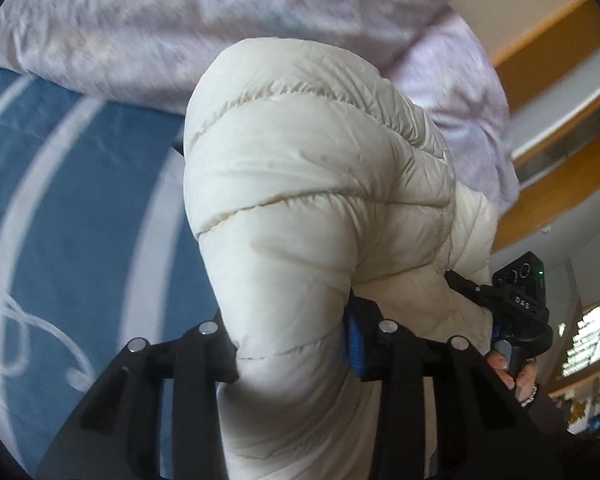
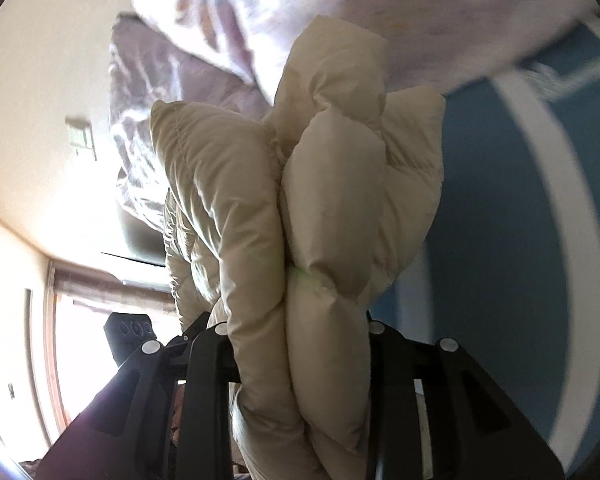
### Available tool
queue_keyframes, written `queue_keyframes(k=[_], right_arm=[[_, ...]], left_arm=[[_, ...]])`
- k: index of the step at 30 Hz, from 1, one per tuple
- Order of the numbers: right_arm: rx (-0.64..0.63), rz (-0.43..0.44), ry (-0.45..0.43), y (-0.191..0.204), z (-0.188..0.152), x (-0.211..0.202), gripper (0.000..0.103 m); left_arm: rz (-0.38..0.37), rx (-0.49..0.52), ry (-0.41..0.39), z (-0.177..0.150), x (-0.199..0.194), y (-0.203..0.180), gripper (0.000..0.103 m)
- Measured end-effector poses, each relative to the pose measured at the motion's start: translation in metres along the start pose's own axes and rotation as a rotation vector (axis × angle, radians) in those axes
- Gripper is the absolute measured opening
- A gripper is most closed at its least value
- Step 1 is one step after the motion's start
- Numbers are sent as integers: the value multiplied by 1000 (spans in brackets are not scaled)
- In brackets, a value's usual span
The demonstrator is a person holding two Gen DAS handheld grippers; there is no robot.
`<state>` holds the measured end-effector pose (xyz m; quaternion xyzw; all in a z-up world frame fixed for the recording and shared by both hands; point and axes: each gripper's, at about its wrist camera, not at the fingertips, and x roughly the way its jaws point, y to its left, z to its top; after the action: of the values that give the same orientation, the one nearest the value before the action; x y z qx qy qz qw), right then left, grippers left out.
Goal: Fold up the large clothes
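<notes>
A cream quilted puffer jacket (image 1: 308,184) fills the middle of the left wrist view and bulges up between my fingers. My left gripper (image 1: 292,344) is shut on a thick fold of it, lifted above the bed. In the right wrist view the same jacket (image 2: 300,208) is bunched in several puffy folds, and my right gripper (image 2: 300,344) is shut on them. The right gripper also shows in the left wrist view (image 1: 516,308), close beside the jacket, held in a hand.
A blue bed sheet with white lines (image 1: 72,208) lies below. A crumpled lilac duvet (image 1: 180,28) is piled at the far side, also in the right wrist view (image 2: 260,12). Wooden trim and wall (image 1: 560,92) stand to the right; a bright window (image 2: 84,360) is behind.
</notes>
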<state>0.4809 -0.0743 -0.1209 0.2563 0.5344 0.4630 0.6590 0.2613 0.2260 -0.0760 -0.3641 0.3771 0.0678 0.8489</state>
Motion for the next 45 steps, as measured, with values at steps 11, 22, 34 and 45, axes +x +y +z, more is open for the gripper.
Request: queue_keyframes(k=[11, 22, 34, 45], right_arm=[[-78, -165, 69, 0, 1, 46, 38], [-341, -465, -242, 46, -20, -30, 68], [-590, -546, -143, 85, -54, 46, 37], [-514, -575, -139, 50, -45, 72, 36]], left_arm=[[198, 32, 8, 27, 18, 26, 51], [459, 188, -179, 32, -8, -9, 82], [509, 308, -162, 27, 38, -40, 82], [515, 317, -143, 23, 60, -29, 90]])
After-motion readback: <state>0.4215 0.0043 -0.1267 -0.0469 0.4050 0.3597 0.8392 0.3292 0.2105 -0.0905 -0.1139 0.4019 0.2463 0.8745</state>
